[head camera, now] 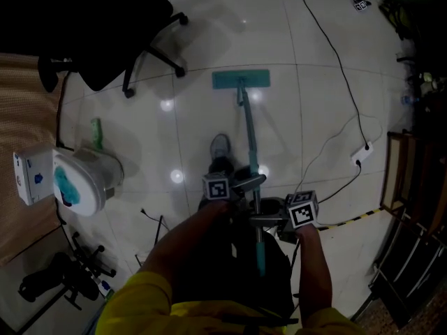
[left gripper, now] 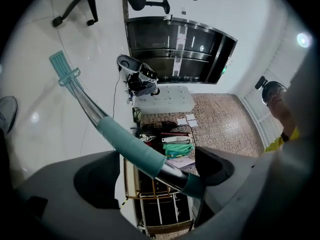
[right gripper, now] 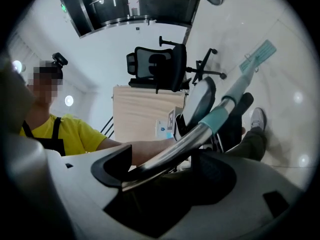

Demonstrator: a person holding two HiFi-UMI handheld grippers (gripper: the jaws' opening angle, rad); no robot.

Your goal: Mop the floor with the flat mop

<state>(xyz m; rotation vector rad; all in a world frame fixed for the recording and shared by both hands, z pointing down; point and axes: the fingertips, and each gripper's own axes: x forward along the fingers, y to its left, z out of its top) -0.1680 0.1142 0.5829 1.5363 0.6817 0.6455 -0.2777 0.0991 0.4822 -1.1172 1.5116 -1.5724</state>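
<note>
The flat mop's teal head [head camera: 241,80] lies flat on the white tiled floor ahead of me. Its metal handle [head camera: 249,142] slopes back to my hands and ends in a teal grip [head camera: 261,255]. My left gripper [head camera: 252,181] is shut on the handle from the left. Just below it, my right gripper [head camera: 260,220] is shut on the handle from the right. In the left gripper view the teal-sleeved handle [left gripper: 131,146] crosses between the jaws, with the mop head [left gripper: 62,68] far off. In the right gripper view the bare metal handle [right gripper: 170,145] sits clamped between the jaws, leading to the mop head [right gripper: 257,55].
A black office chair [head camera: 105,26] stands at the upper left beside a wooden desk [head camera: 21,110]. A white bucket [head camera: 87,180] with a teal cloth and a green bottle [head camera: 96,132] stand at the left. A cable and power strip [head camera: 362,152] lie at the right. My shoe [head camera: 220,146] is beside the handle.
</note>
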